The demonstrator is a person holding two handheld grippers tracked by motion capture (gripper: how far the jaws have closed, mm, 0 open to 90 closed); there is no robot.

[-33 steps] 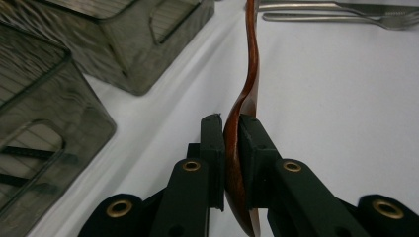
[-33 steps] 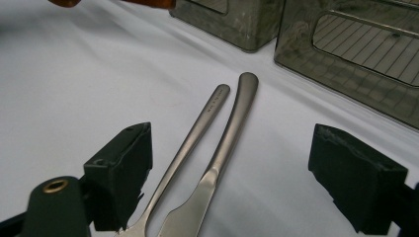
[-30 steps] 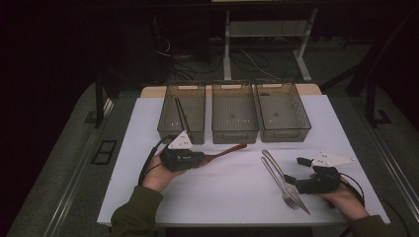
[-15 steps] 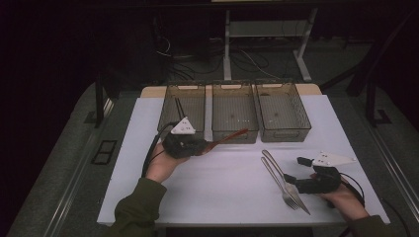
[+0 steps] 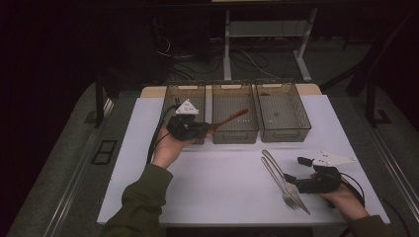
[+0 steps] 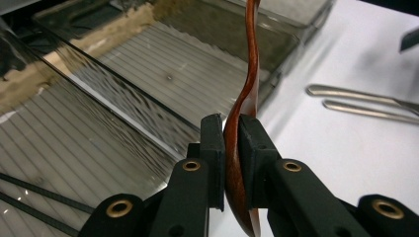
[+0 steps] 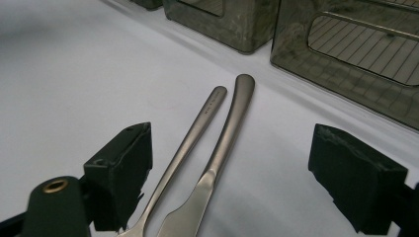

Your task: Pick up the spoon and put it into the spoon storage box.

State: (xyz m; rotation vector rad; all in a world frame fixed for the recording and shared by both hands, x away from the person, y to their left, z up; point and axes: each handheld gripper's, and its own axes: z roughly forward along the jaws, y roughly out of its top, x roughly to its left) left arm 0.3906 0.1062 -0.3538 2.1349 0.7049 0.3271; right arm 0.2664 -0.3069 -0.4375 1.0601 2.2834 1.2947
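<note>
The left claw (image 5: 210,129) is clamped tight and raised; the right claw (image 7: 242,177) rests wide apart.

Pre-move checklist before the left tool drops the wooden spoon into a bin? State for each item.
1. Grip on the wooden spoon: left tool clamped on its bowl end, pads tight on both sides. Ok.
2. Spoon over a bin: in the high view its handle reaches over the middle bin. Ok.
3. Middle bin free inside: the mesh floor that shows is bare. Ok.
4. Spoon clear of the bin rim: height above the rim is unreadable. Cannot tell.
5. Right tool out of the way: open, low by the fork and knife, far from the bins. Ok.
6. Fork and knife undisturbed: lying side by side on the white mat. Ok.
</note>
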